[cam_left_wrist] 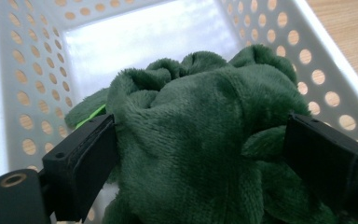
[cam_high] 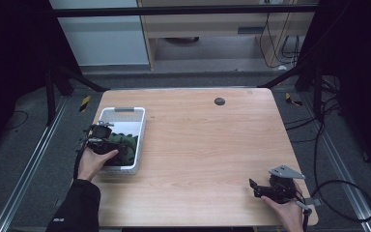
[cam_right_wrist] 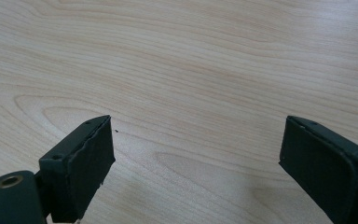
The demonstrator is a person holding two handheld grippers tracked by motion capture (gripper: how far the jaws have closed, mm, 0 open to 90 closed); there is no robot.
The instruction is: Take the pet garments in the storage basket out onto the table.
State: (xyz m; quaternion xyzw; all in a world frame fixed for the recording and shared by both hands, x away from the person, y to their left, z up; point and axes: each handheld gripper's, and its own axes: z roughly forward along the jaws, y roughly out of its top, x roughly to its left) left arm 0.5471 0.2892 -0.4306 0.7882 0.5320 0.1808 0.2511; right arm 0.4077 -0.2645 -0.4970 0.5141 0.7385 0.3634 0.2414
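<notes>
A dark green plush cloth (cam_high: 124,145) (cam_left_wrist: 200,154) lies bunched in a white perforated basket (cam_high: 121,110) (cam_left_wrist: 37,70) at the table's left side. My left gripper (cam_high: 109,145) (cam_left_wrist: 200,125) reaches down into the basket, its jaws standing wide on either side of the cloth's bulge. The fabric fills the gap and brushes both pads, resting on the basket floor. Near the front right corner of the table my right gripper (cam_high: 254,189) (cam_right_wrist: 196,123) hovers low over bare wood, open with nothing between its jaws.
The light wooden table (cam_high: 198,145) carries a small black round disc (cam_high: 219,101) near its far edge. The far half of the basket floor is bare. Dark floor, metal frame legs and cables surround the table.
</notes>
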